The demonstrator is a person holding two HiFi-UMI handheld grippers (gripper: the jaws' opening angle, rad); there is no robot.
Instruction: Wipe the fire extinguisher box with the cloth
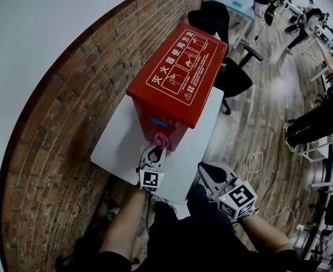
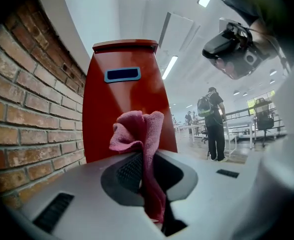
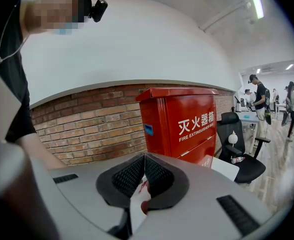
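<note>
The fire extinguisher box (image 1: pixel 178 78) stands on the white bench (image 1: pixel 118 149), close beside the brick wall (image 1: pixel 64 118). Its long axis runs along the wall and away from the person, so one narrow end faces the person. The left hand-held gripper (image 1: pixel 154 157) is closed on the pink cloth (image 1: pixel 161 140) and holds it up at the lower part of this narrow end. From the head view I cannot tell if cloth and box really touch. The right hand-held gripper (image 1: pixel 205 171) is lower and to the right, over the bench edge, apart from the box. Its jaws are together and they hold nothing. The head view alone shows the lid with white instruction drawings. The left gripper view shows the narrow end with a small blue plate (image 2: pixel 122 74) and the cloth bunched between the jaws. The right gripper view shows the long front side, with white characters and the words "FIRE EXTINGUISHER BOX", and a black office chair (image 3: pixel 237 144) behind it.
</note>
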